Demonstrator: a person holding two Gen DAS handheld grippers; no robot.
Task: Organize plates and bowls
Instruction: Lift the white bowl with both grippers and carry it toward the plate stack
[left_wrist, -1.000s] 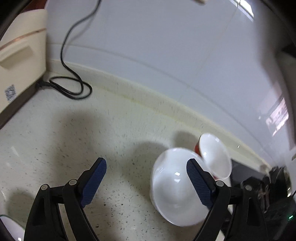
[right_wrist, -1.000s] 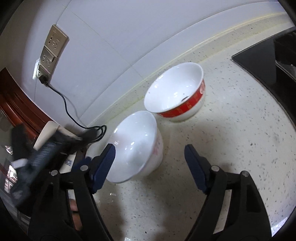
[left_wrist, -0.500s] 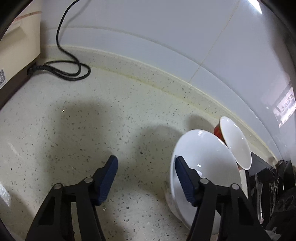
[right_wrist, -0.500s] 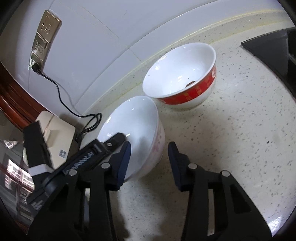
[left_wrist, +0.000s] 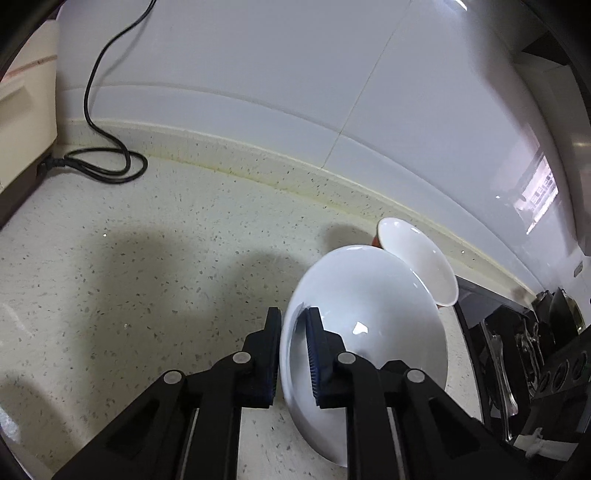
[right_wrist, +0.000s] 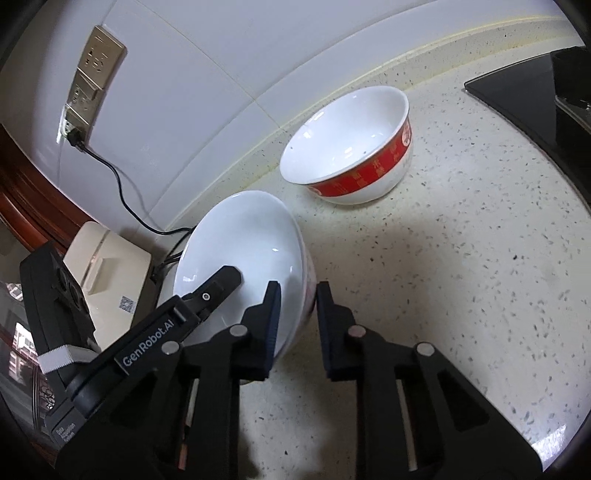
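Resting on the speckled countertop (right_wrist: 461, 277): white bowl (right_wrist: 243, 236), rim pinched on opposite sides by both tools. Left gripper (left_wrist: 293, 325) clamped on its rim; right gripper (right_wrist: 297, 299) closing on the rim, wall between its pads. Red-banded bowl (right_wrist: 354, 147) stands just behind, near the wall.

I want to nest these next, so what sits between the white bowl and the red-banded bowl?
Between the white bowl and the red-banded bowl, only bare speckled counter; the right wrist view shows it.
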